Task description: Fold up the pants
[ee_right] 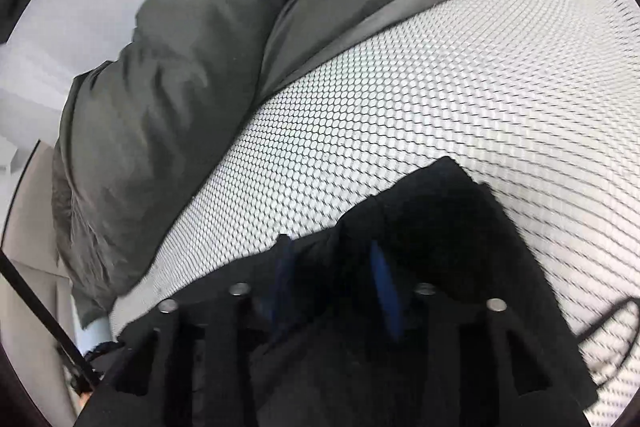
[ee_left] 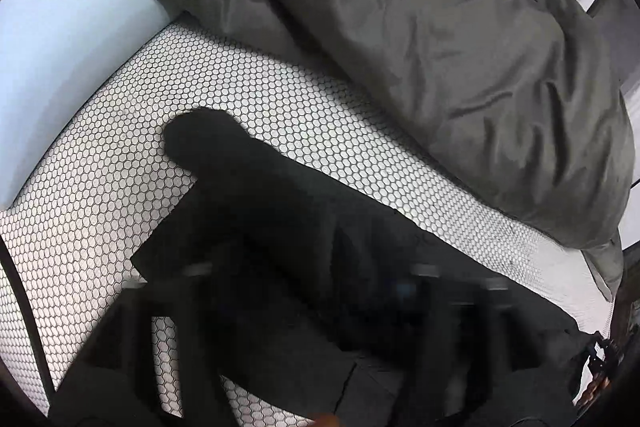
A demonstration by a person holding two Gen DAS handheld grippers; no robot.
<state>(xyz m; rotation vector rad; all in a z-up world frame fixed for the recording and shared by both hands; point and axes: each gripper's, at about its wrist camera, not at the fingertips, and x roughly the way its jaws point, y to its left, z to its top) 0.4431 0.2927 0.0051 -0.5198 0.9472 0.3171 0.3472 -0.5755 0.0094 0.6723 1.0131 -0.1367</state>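
Note:
Black pants (ee_left: pixel 280 195) lie on a white mattress (ee_left: pixel 120 167) with a honeycomb pattern, one rounded end pointing up-left. My left gripper (ee_left: pixel 312 283) is a dark blur low over them; its fingers stand wide apart with nothing pinched between them. In the right wrist view the pants (ee_right: pixel 440 211) bunch into a black mound just ahead of my right gripper (ee_right: pixel 334 267). Its blue pads (ee_right: pixel 384 287) stand apart, with loose black cloth lying between and around them. The pads do not press on the cloth.
A crumpled grey duvet (ee_left: pixel 440 27) fills the far side of the mattress (ee_right: pixel 400 107) and reaches its edge (ee_right: pixel 180 67). A light blue sheet (ee_left: pixel 48 47) lies at the left. A thin black cord (ee_right: pixel 624 311) loops on the mattress at the right.

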